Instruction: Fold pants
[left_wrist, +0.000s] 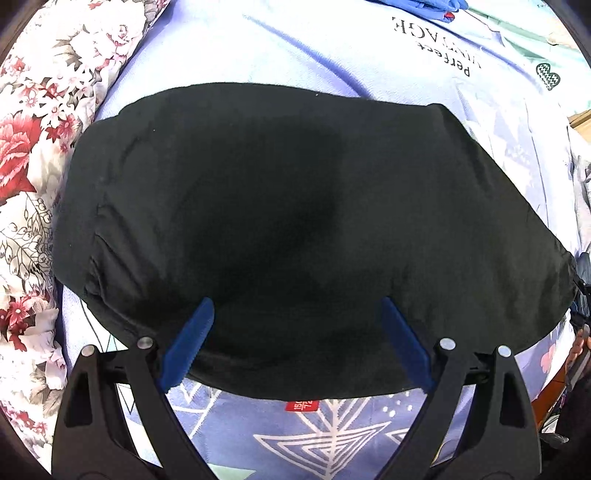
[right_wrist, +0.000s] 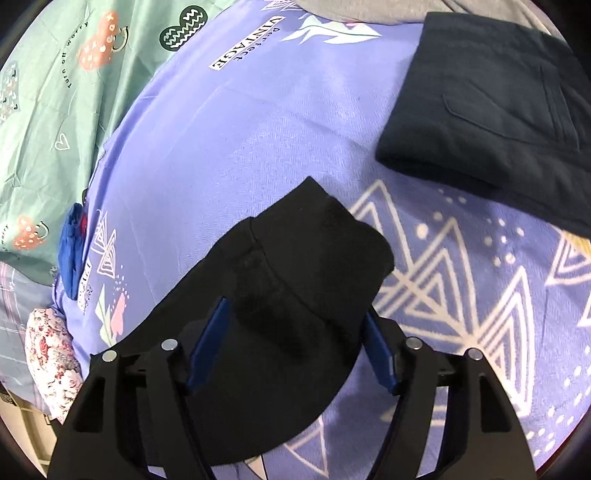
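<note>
Black pants (left_wrist: 295, 206), folded compact, flat on bedsheet (left_wrist: 332, 48)

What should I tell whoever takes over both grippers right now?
Left gripper: open above the near edge of the black pants, gripping nothing.
Right gripper: open, straddling the pants' end, no visible grip.
The pants lie folded into a compact bundle on the purple sheet. A second dark folded garment sits beyond.
Left: check the fold; one end looks bunched, possibly needing smoothing.
</note>
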